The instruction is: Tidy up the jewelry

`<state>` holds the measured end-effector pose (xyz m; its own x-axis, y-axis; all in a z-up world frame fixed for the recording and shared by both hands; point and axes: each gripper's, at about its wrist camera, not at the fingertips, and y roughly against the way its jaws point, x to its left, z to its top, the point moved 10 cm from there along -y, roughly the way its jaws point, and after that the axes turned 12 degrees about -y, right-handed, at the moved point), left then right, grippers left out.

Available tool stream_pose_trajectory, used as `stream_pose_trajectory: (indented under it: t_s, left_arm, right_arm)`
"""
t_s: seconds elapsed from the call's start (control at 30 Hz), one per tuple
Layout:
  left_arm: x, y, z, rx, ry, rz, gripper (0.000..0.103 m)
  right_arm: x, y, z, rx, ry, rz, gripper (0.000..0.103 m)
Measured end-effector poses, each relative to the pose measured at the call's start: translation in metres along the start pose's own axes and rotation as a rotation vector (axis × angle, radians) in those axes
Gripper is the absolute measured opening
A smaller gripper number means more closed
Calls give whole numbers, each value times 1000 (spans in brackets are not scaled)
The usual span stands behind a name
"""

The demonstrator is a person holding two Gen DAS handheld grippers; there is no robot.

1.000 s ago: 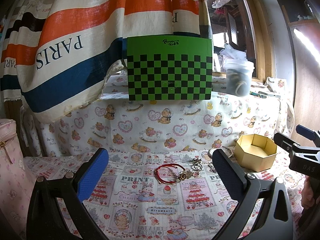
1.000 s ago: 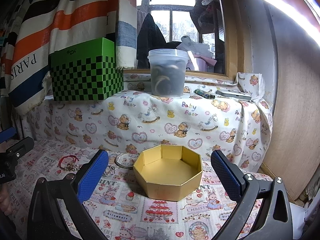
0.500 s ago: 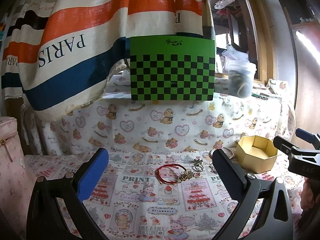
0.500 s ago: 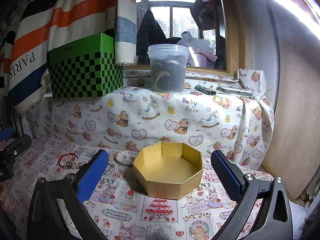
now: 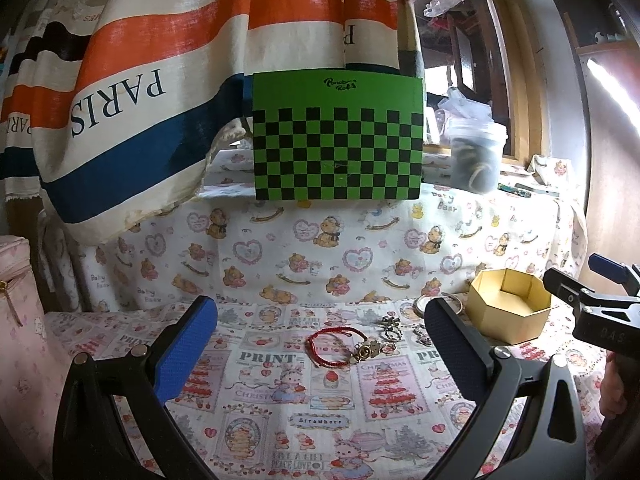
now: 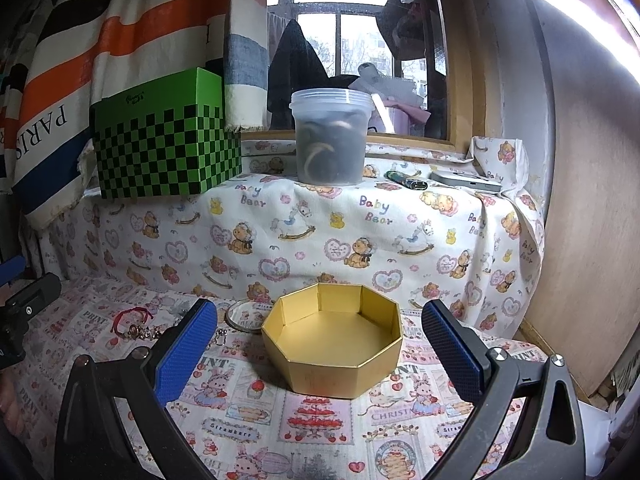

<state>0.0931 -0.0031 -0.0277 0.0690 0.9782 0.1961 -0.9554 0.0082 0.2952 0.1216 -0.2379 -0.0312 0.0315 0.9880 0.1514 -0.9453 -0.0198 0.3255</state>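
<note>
The left gripper [image 5: 320, 344] hangs above the printed surface [image 5: 280, 400] with its jaws wide and nothing between them. Between its blue pads lies the red bracelet [image 5: 334, 346], with small rings and charms [image 5: 394, 326] just beside it at 3 o'clock. Further at 3 o'clock sits a round bangle [image 5: 440, 304], touching the gold octagonal box [image 5: 508, 312], which is open. The right gripper [image 6: 320, 344] also has its jaws wide and holds nothing; the gold octagonal box [image 6: 334, 344] sits between its pads, with the bracelet [image 6: 132, 318] at 9 o'clock.
</note>
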Motion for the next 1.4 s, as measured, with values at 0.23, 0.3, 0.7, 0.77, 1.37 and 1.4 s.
stream_pose_trajectory:
  t_s: [0.23, 0.3, 0.7, 0.77, 1.37, 1.4]
  left_arm:
    - [6, 2, -3, 2, 6, -3, 103]
    - [10, 3, 1, 3, -23, 30, 103]
    - [28, 8, 59, 59, 11, 18, 90]
    - [24, -9, 52, 148, 40, -13, 80]
    - [-40, -92, -40, 448, 123, -320, 51]
    - [-45, -93, -42, 459, 114, -328, 51]
  right_arm:
    - [1, 4, 2, -16, 10, 6, 103]
    - [-1, 3, 1, -4, 1, 11, 103]
    - [-11, 0, 4, 34, -70, 45, 95]
    - [-11, 1, 5, 31, -69, 49, 95]
    - [-20, -9, 29, 176, -152, 54, 88]
    - [-15, -12, 29, 201, -149, 57, 84]
